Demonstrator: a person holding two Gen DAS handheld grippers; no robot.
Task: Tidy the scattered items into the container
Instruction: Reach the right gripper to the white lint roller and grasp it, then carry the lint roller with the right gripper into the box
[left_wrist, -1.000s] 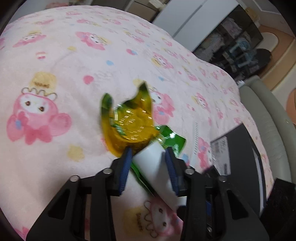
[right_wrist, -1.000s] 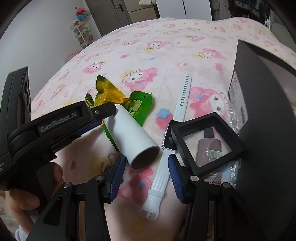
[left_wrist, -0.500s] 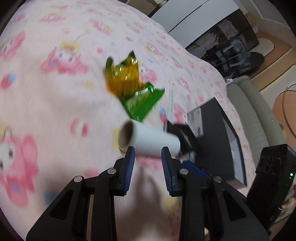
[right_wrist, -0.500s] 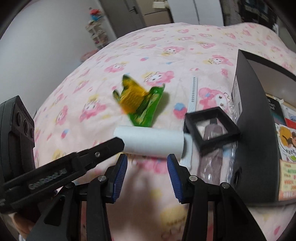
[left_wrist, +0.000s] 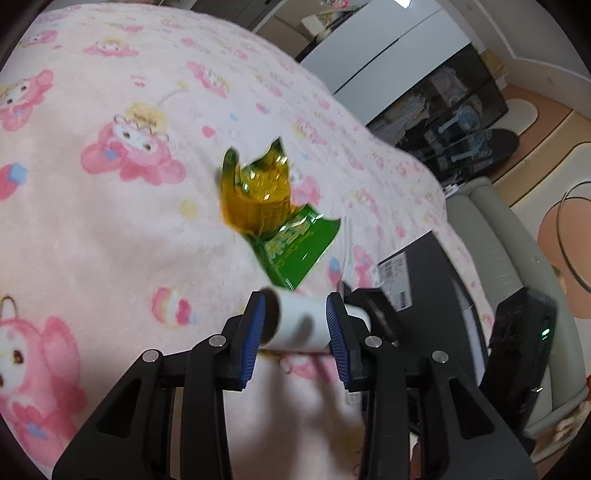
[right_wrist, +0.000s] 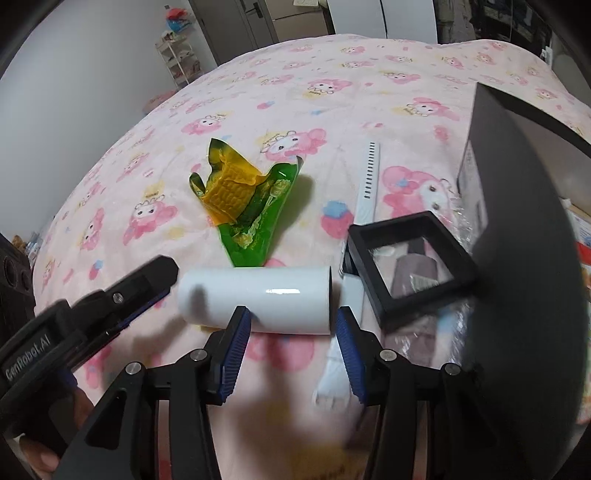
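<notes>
Left gripper (left_wrist: 295, 325): its blue jaws sit on either side of the white tube (right_wrist: 255, 297). They look closed on it, though the picture is blurry.
Right gripper (right_wrist: 290, 339): jaws wide open, holding nothing, just in front of the tube.
White tube: lying sideways, low over the pink bed (right_wrist: 332, 74).
Corn wrapper (right_wrist: 245, 201): yellow and green (crinkly), flat on the bed beyond the tube.
Watch strap (right_wrist: 369, 177): white, on the bed beside the wrapper.
Black frame box (right_wrist: 410, 266): square with a clear top, resting on the strap.
Black container (right_wrist: 524, 206): big dark box at the right, touching the frame box.
</notes>
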